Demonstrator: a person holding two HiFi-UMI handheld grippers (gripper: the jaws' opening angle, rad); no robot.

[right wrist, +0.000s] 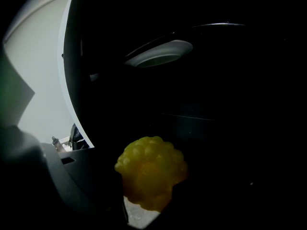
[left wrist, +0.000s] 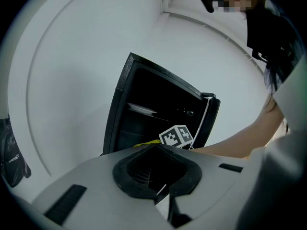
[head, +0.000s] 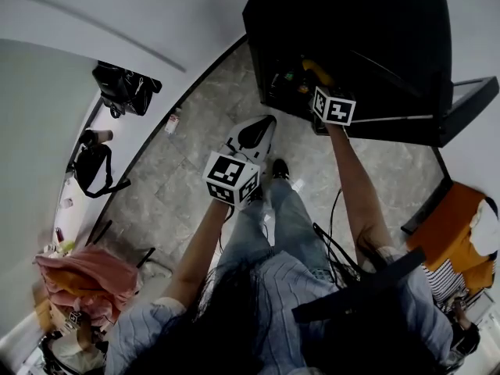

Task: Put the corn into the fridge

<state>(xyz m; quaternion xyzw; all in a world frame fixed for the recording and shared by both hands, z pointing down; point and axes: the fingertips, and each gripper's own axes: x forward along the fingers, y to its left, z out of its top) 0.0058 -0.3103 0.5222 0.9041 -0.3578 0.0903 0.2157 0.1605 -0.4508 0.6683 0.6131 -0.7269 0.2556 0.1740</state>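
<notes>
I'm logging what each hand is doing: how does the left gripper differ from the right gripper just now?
The right gripper is clamped on a knobbly yellow corn; the left gripper is shut on nothing. The right gripper reaches into the open black fridge; the left gripper hangs outside it, over the grey floor. Both have their jaws closed.

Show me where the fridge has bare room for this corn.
The shelf under the plate, straight ahead of the corn, looks bare, though it is dim. Crowded: small items at the front edge of the fridge, left of the corn in the head view.
</notes>
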